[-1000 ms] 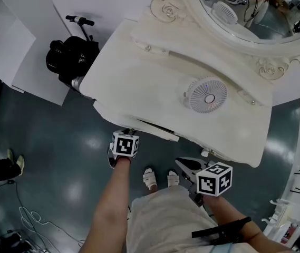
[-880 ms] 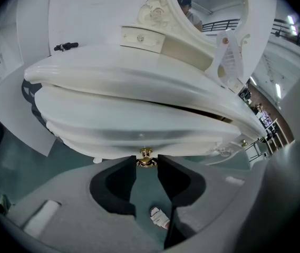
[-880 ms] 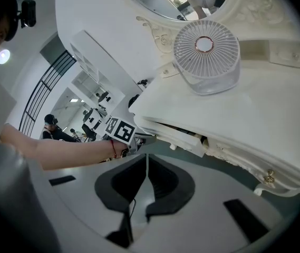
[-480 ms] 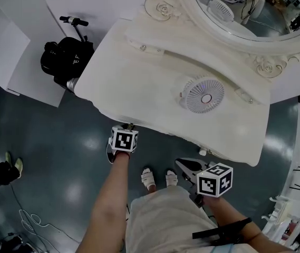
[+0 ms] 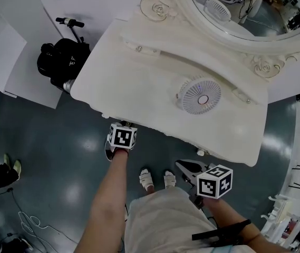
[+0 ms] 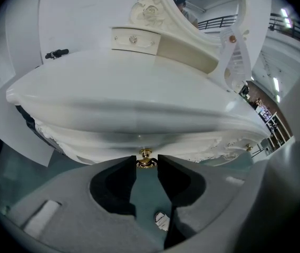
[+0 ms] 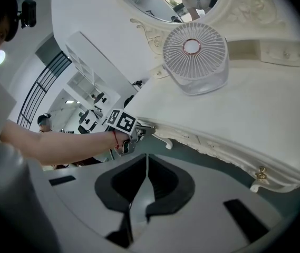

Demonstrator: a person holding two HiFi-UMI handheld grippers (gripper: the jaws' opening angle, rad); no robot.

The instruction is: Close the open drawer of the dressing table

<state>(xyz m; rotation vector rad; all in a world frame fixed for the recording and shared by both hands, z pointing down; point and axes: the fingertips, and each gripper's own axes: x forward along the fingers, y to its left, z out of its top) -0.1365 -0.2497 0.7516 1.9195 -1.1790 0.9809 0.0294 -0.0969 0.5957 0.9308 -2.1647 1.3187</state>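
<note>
The white dressing table fills the upper head view. Its drawer front lies tucked under the overhanging top, with a small brass knob in the middle. My left gripper is shut on that knob, which fills the gap between the fingertips. In the head view the left gripper reaches under the table's front edge, and only its marker cube shows clearly. My right gripper hangs shut and empty, away from the table's front at the lower right.
A white fan stands on the tabletop below the oval mirror. A second brass knob sits further right on the table front. A black bag and scooter stand left of the table. The person's sandalled feet are on the floor.
The drawer front that stuck out below the tabletop has gone in under the overhang. My left gripper moved toward the table with it. The right gripper stayed put.
</note>
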